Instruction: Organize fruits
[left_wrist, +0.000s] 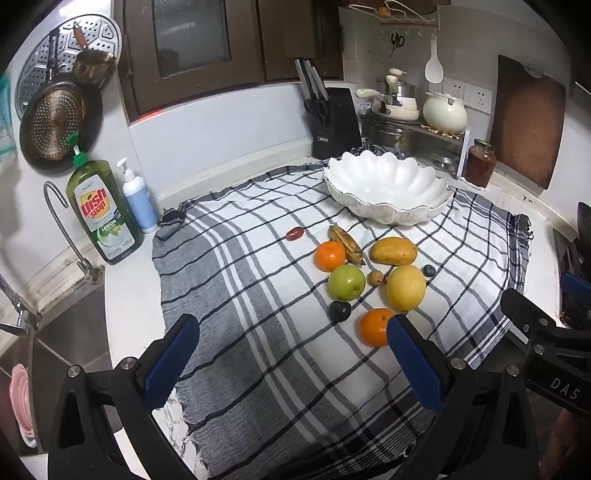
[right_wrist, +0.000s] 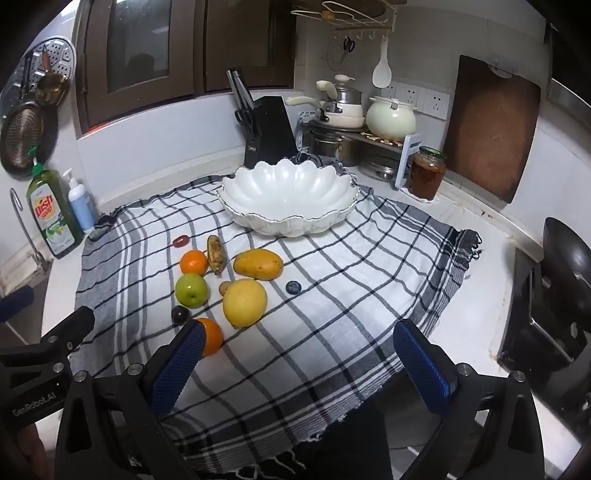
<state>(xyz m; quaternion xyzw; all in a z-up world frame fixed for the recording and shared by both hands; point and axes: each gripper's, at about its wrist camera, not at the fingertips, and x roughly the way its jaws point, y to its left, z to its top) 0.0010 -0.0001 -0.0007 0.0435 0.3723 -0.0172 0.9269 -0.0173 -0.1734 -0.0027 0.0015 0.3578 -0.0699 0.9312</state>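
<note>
A: Kitchen counter, checked cloth (left_wrist: 258, 332) spread over it. Where's the fruit?

B: Clustered on the cloth ahead of the left gripper (left_wrist: 291, 354): lemon (left_wrist: 405, 288), green apple (left_wrist: 346, 282), mango (left_wrist: 393, 251), banana (left_wrist: 345, 243), two oranges. The near orange (left_wrist: 375, 326) sits just past its right fingertip; the scalloped white bowl (left_wrist: 388, 184) lies beyond, holding nothing.

A: And the claws?

B: Both spread wide, nothing between them. The right gripper (right_wrist: 303, 350) hovers beside the cluster, fruit off its left finger, a blueberry (right_wrist: 294, 287) ahead.
</note>
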